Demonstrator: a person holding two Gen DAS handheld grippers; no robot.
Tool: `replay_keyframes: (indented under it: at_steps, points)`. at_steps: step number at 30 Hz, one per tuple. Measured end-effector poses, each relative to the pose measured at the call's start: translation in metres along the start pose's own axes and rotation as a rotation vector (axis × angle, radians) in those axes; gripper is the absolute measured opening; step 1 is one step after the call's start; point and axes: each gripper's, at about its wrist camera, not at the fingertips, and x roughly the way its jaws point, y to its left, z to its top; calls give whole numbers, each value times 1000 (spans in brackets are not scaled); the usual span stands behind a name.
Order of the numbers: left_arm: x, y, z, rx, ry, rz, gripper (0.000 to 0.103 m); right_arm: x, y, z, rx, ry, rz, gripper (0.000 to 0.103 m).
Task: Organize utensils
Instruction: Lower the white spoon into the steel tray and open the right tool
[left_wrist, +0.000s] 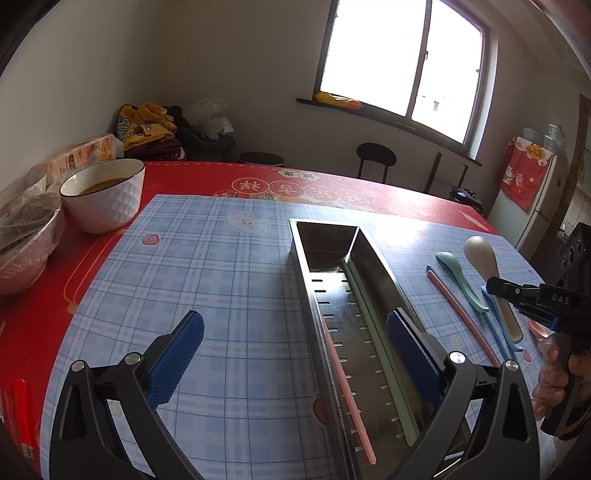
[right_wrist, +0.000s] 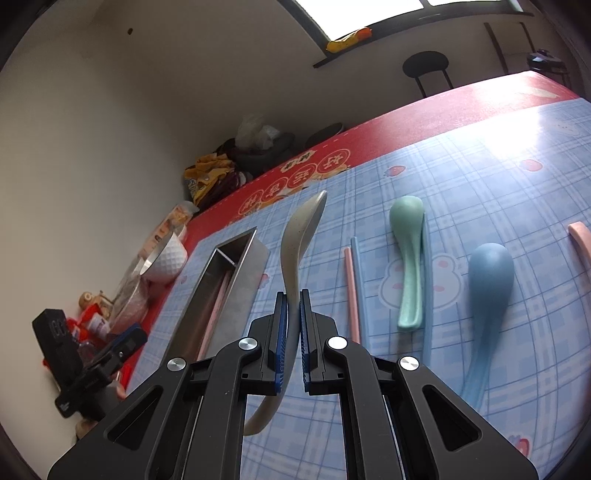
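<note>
My right gripper (right_wrist: 292, 299) is shut on the handle of a beige speckled spoon (right_wrist: 299, 236), held above the mat; the spoon also shows in the left wrist view (left_wrist: 480, 251). A steel utensil box (left_wrist: 332, 258) lies on the blue plaid mat with a pink chopstick (left_wrist: 347, 395) and a green chopstick (left_wrist: 384, 354) inside. My left gripper (left_wrist: 295, 332) is open, its right finger over the box. On the mat lie a green spoon (right_wrist: 408, 258), a blue spoon (right_wrist: 487, 295), and a pink chopstick (right_wrist: 351, 291) beside a blue one (right_wrist: 360, 280).
A white bowl (left_wrist: 107, 195) of brown liquid and a wrapped bowl (left_wrist: 26, 236) stand at the mat's far left on the red tablecloth (left_wrist: 221, 177). A pink utensil end (right_wrist: 580, 240) lies at the right. Stools stand behind the table under the window.
</note>
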Motion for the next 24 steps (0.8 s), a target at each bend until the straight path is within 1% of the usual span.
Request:
replay_keyframes:
  at_steps: [2, 4, 7, 10, 12, 14, 17, 24]
  points:
    - [0, 5, 0, -19, 1, 30, 97, 15, 24, 5, -66, 34, -14, 7]
    - [-3, 10, 0, -40, -9, 41, 97, 32, 51, 11, -162, 61, -37, 7]
    - [-6, 19, 1, -81, -23, 32, 97, 59, 84, 19, -288, 101, -74, 7]
    - [-5, 28, 1, -122, -20, 22, 97, 82, 103, 26, -339, 146, -78, 7]
    - [-3, 29, 1, -131, -10, 21, 97, 97, 114, 25, -406, 174, -96, 7]
    - [-4, 30, 1, -133, -14, 27, 97, 111, 121, 22, -463, 220, -107, 7]
    - [-5, 29, 1, -137, -16, 21, 97, 128, 126, 19, -516, 278, -143, 7]
    - [0, 28, -1, -135, 4, 18, 97, 150, 123, 15, -581, 318, -213, 7]
